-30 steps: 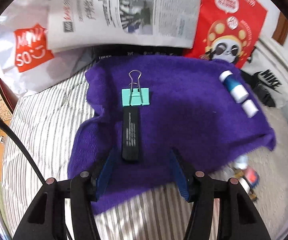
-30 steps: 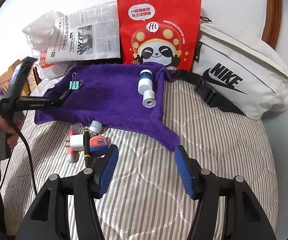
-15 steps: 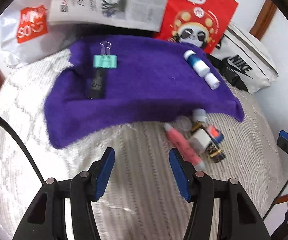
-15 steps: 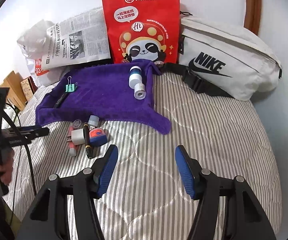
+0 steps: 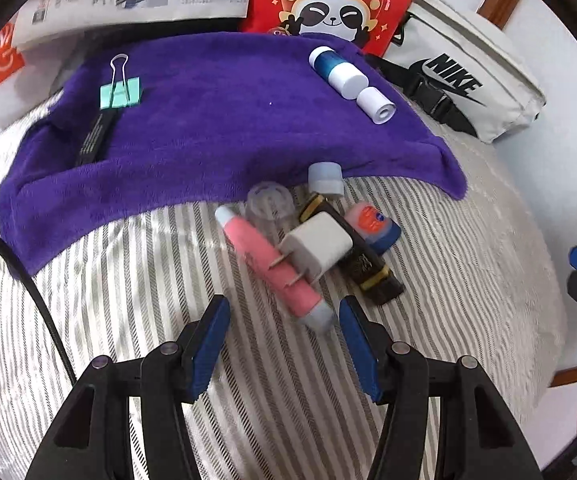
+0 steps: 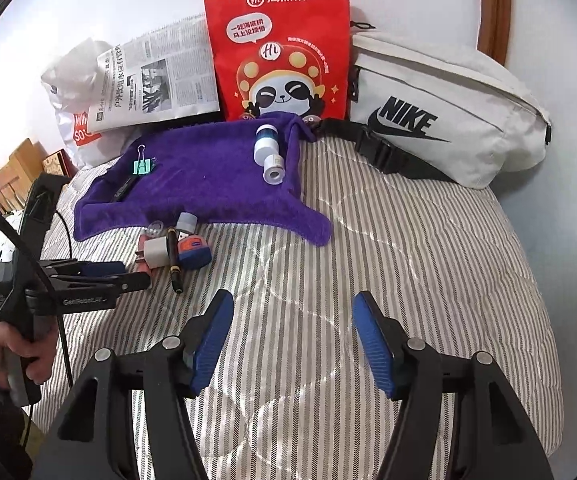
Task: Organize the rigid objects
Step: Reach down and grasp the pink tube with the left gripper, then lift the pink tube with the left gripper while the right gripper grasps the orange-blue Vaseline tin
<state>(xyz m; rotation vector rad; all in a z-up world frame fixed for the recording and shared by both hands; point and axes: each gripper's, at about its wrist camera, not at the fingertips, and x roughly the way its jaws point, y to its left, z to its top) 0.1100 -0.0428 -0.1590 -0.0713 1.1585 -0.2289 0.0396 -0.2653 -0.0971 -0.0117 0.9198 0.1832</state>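
Hovering over a pink plastic tube, left gripper fingers parted and empty, right gripper likewise spread, a hand gripping the handle shown only from the right wrist.

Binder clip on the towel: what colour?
Mint green binder clip with silver wire handles, clearest in left wrist view.

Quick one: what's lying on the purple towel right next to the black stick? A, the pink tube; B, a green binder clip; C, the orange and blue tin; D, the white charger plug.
B: the green binder clip sits at the black stick's far end on the purple towel.
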